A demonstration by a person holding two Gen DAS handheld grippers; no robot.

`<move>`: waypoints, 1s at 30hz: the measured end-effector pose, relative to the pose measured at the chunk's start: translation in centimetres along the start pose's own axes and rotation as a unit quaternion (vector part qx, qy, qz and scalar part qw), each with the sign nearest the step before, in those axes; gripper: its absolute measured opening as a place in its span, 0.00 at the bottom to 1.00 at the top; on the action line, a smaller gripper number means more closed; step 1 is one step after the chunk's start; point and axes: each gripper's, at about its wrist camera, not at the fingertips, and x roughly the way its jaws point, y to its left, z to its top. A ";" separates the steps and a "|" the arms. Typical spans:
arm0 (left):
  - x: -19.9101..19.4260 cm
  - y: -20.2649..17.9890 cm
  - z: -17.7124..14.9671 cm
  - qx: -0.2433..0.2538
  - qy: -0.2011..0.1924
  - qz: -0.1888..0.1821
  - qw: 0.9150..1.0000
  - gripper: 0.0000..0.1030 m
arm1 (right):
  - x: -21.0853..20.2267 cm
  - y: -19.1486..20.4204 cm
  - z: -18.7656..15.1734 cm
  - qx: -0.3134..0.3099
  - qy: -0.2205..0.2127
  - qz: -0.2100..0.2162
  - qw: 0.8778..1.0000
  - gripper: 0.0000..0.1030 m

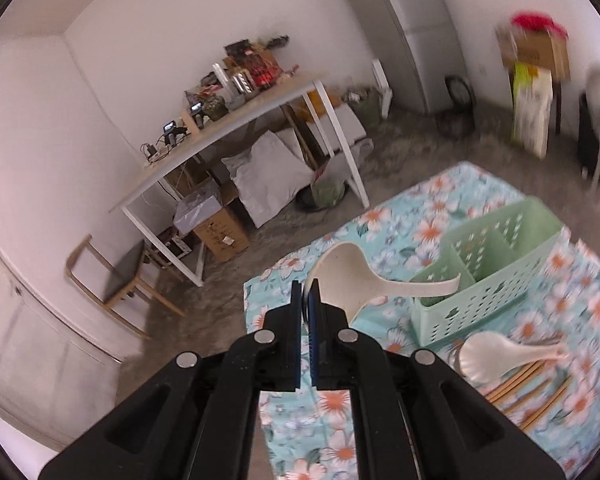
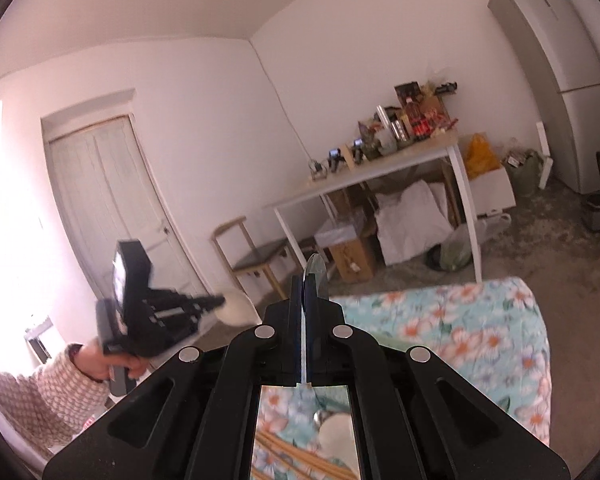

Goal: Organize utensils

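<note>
Two hand-held grippers | left [image 1: 307, 292] clamps cream ladle [image 1: 352, 280] | right [image 2: 305, 284] clamps metal spoon [image 2: 316, 270]

White walls, grey floor [image 2: 580, 280], cluttered desk [image 2: 380, 172], wooden chair [image 2: 256, 256].

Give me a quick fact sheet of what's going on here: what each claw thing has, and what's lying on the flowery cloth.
Left gripper: shut on the rim of a large cream ladle, held up in the air
Right gripper: shut on a metal spoon, its tip poking out above the fingers
Organizer: green perforated basket with dividers, standing on the floral tablecloth
Still on the cloth: a white spoon and wooden chopsticks, beside the basket
Background: cluttered white table, wooden chair, grey fridge
</note>
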 end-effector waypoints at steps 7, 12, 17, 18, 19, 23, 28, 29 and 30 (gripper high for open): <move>3.5 -2.0 1.7 0.019 0.046 -0.014 0.999 0.04 | 2.0 -2.9 0.6 0.044 0.005 0.037 0.998 0.00; 5.0 -2.2 2.0 -0.026 0.055 -0.067 0.996 0.07 | 3.2 -4.2 0.7 0.059 0.012 0.045 0.997 0.00; 4.4 -1.8 2.4 -0.078 0.022 -0.107 0.991 0.47 | 4.1 -5.2 0.3 0.068 0.022 0.044 0.996 0.00; 4.0 -1.6 2.5 -0.086 0.010 -0.106 0.991 0.50 | 4.2 -5.2 0.4 0.068 0.023 0.043 0.996 0.00; 3.5 -1.4 2.5 -0.095 -0.002 -0.106 0.990 0.52 | 4.3 -5.2 0.4 0.068 0.024 0.042 0.997 0.00; 1.9 -0.2 1.9 -0.140 -0.034 -0.114 0.983 0.56 | 5.3 -5.6 -0.2 0.062 0.037 0.032 0.997 0.00; 0.5 1.1 -1.2 -0.204 -0.051 -0.128 0.969 0.56 | 6.6 -5.8 -2.2 0.040 0.074 -0.001 0.996 0.04; 0.2 1.2 -2.0 -0.213 -0.053 -0.129 0.967 0.56 | 6.8 -5.7 -2.5 0.034 0.082 -0.009 0.996 0.04; 0.0 1.2 -2.4 -0.218 -0.054 -0.131 0.966 0.56 | 6.7 -5.5 -2.8 0.028 0.084 -0.016 0.996 0.04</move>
